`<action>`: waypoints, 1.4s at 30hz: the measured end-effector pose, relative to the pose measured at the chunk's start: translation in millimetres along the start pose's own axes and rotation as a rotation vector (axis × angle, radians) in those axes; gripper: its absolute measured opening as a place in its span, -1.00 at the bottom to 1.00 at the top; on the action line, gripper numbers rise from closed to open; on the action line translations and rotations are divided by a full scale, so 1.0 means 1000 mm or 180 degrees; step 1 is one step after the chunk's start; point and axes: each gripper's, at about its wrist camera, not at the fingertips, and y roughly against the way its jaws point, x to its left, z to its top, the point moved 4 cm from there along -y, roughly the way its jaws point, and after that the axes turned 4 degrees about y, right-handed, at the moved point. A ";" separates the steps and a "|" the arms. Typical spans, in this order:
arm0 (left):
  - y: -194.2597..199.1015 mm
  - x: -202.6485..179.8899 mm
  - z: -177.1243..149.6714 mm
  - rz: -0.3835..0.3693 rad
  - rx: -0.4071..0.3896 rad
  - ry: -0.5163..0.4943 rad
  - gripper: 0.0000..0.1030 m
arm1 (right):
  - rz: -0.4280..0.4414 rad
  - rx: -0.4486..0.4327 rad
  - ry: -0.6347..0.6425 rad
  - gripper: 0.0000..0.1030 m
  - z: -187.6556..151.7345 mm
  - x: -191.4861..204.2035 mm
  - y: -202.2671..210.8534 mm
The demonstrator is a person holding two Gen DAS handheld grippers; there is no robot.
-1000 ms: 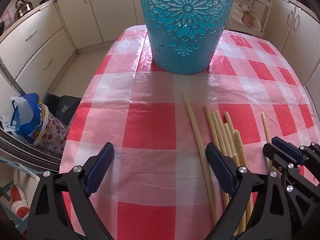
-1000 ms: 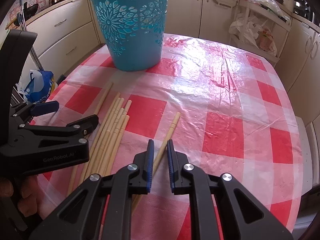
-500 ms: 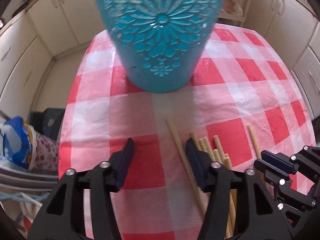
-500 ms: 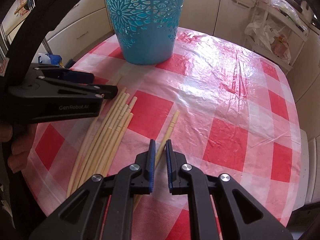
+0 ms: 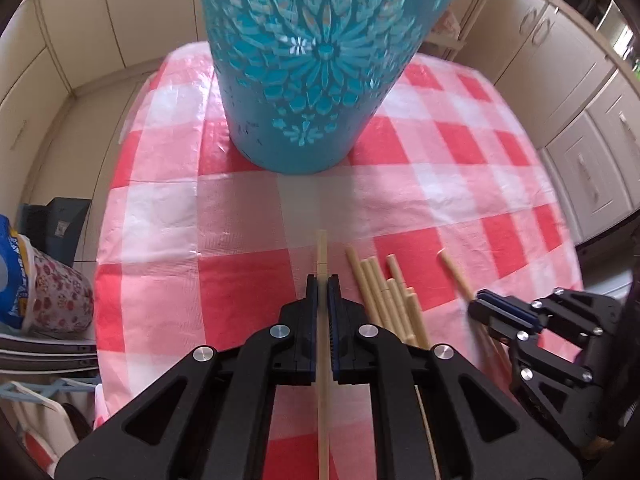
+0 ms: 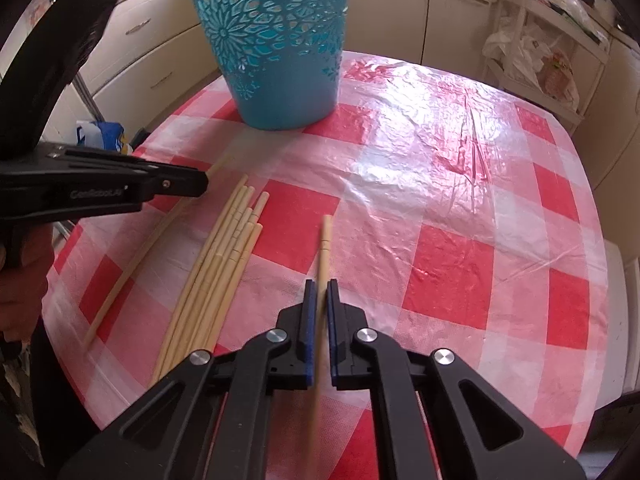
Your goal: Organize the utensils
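**Both grippers pinching a chopstick each**

Your left gripper (image 5: 322,280) has its jaws pressed onto a single chopstick (image 5: 321,252), which runs lengthwise between the blue pads and pokes out ahead of the tips toward the turquoise cut-out basket (image 5: 312,60). In the right wrist view that same gripper (image 6: 206,180) reaches in from the table's left edge, with the long stick (image 6: 136,256) slanting from its tip down toward the near-left edge; whether its lower end touches the cloth cannot be told.

Your right gripper (image 6: 318,284) is closed on another chopstick (image 6: 325,236). This stick also lies along the line of the fingers, its squared end pointing toward the middle of the table. From the left wrist view, the right gripper (image 5: 486,308) sits near the table's right edge, closed on its stick (image 5: 456,276).

Between the two held sticks, the loose bundle of chopsticks (image 6: 224,264) lies on the red-and-white checked tablecloth (image 6: 440,200), fanned slightly, with the thick ends aimed at the basket. The basket stands upright near the far edge of the table, well apart from the bundle.
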 end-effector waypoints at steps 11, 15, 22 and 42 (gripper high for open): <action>0.149 -0.022 0.031 -0.0388 -0.1575 -0.0077 -0.91 | 0.0230 -0.0382 -0.0763 -0.89 -0.015 -0.025 0.006; 0.194 -0.022 0.073 -0.0390 -0.2144 0.0006 -0.91 | 0.0278 -0.0402 -0.0843 -0.89 -0.015 -0.028 0.007; 0.227 -0.018 0.136 -0.0393 -0.2771 0.0234 -0.91 | 0.0328 -0.0405 -0.0800 -0.89 -0.016 -0.033 0.007; 0.122 -0.003 0.181 0.0297 -0.2976 0.0533 -0.90 | 0.0428 -0.0387 -0.0787 -0.89 -0.014 -0.031 0.005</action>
